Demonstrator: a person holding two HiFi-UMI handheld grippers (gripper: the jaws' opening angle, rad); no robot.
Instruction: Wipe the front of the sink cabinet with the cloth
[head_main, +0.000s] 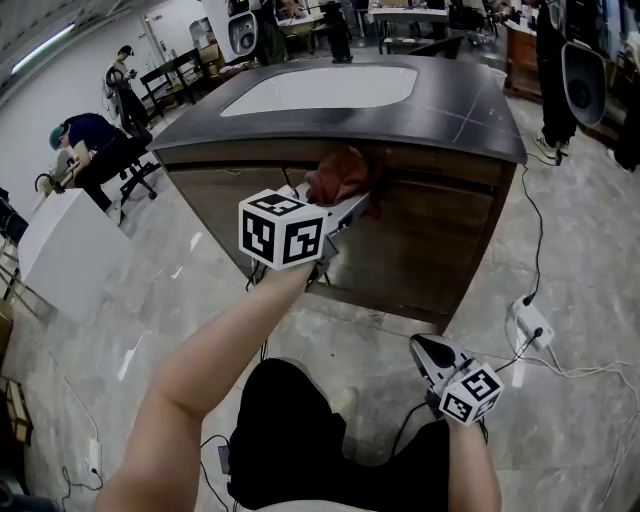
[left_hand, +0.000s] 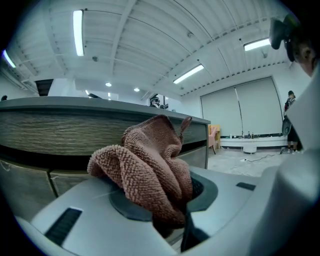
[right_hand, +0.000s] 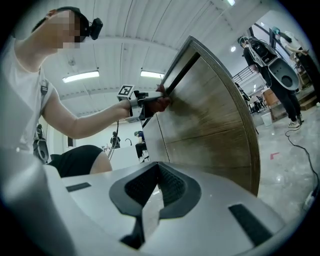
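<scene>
Left gripper (head_main: 352, 203) pinches a crumpled rust-brown terry cloth (head_main: 338, 176) against the dark wooden sink cabinet front (head_main: 430, 240); right gripper (head_main: 424, 348) is closed and empty.

Lighting is bright, even and overhead. The ceiling strips (left_hand: 79, 32) above and beyond the left gripper (left_hand: 174, 224) are slightly blown out. The cloth (left_hand: 150, 170) in its jaws is sharp and I can resolve the weave, but the hall beyond is softer. Both gripper views bow strongly toward dark rounded corners. A shadow band lies under the countertop (head_main: 400, 110) ahead of that claw. There is soft glare on the floor (head_main: 560, 250).
</scene>
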